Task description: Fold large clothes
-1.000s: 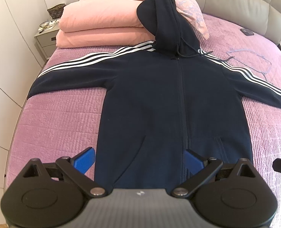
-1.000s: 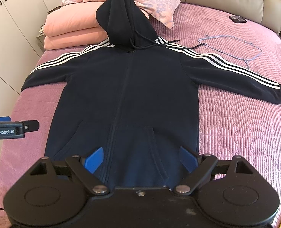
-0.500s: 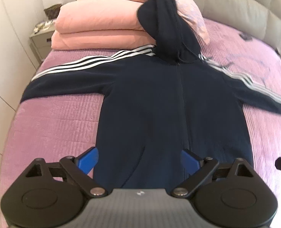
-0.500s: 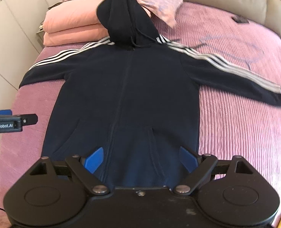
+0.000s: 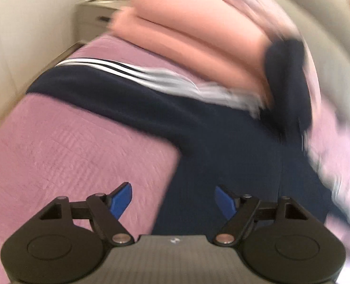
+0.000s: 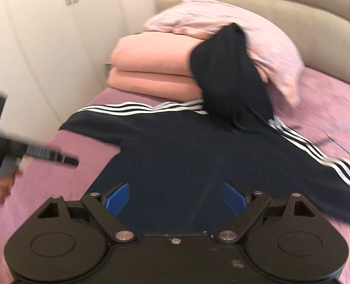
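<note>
Spread flat on the bed [image 6: 329,99], front up, lies the dark hoodie [image 6: 175,156], its hood [image 6: 229,75] propped against a stack of folded pink blankets [image 6: 151,71] and a pale pillow [image 6: 265,37] at the head end. White stripes run along both sleeves, which reach out to either side over the purple bedspread [image 5: 68,146]. Above the left edge of the hoodie's body, the left tongs [image 5: 172,197] point down with their blue pads closing, though nothing is pinched between them; half bedspread and half dark cloth shows in the gap. Over the lower middle of the hoodie the right tongs [image 6: 175,197] stand spread, with only cloth showing beyond them and no contact that can be made out. Both views are blurred. From the right wrist view, the left tongs appear at the left edge, held in a hand [image 6: 2,184].
</note>
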`<control>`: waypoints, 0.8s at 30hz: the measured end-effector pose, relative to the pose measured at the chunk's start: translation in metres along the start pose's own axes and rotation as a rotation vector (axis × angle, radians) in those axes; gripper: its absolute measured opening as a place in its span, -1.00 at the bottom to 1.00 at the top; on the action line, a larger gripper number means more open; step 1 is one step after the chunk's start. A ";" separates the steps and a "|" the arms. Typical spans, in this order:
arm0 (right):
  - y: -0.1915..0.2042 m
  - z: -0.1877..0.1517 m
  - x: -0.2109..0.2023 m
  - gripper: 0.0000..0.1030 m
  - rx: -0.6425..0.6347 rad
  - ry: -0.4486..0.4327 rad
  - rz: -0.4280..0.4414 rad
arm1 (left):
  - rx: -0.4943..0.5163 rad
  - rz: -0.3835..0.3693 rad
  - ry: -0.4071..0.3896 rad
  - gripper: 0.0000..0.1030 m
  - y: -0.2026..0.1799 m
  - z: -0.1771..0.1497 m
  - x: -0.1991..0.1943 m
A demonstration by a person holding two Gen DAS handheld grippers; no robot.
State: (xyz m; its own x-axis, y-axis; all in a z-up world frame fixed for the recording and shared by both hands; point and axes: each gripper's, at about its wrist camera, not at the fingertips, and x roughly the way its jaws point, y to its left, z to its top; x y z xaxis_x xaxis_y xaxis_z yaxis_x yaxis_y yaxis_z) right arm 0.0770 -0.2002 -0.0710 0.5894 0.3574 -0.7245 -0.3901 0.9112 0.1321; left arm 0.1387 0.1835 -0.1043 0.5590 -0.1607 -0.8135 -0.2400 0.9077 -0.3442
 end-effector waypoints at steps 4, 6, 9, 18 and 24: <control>0.003 -0.018 0.042 0.98 -0.047 0.063 0.031 | -0.151 0.038 -0.064 0.54 0.068 0.036 0.026; -0.002 -0.025 0.064 0.98 -0.024 0.108 0.051 | -0.194 0.042 -0.092 0.54 0.096 0.053 0.038; -0.010 -0.033 0.092 0.98 0.012 0.152 0.079 | -0.289 0.020 -0.101 0.55 0.130 0.075 0.060; -0.017 -0.049 0.137 0.98 0.050 0.251 0.079 | -0.609 0.055 -0.166 0.58 0.220 0.102 0.122; -0.026 -0.058 0.151 0.98 0.103 0.296 0.087 | -0.568 0.165 -0.323 -0.09 0.231 0.124 0.139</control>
State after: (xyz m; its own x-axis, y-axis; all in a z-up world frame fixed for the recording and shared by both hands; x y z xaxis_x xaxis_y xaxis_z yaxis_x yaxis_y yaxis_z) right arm 0.1349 -0.1818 -0.2230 0.3194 0.3737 -0.8708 -0.3477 0.9011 0.2592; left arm 0.2594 0.4188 -0.2389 0.6677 0.1668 -0.7256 -0.6733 0.5512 -0.4928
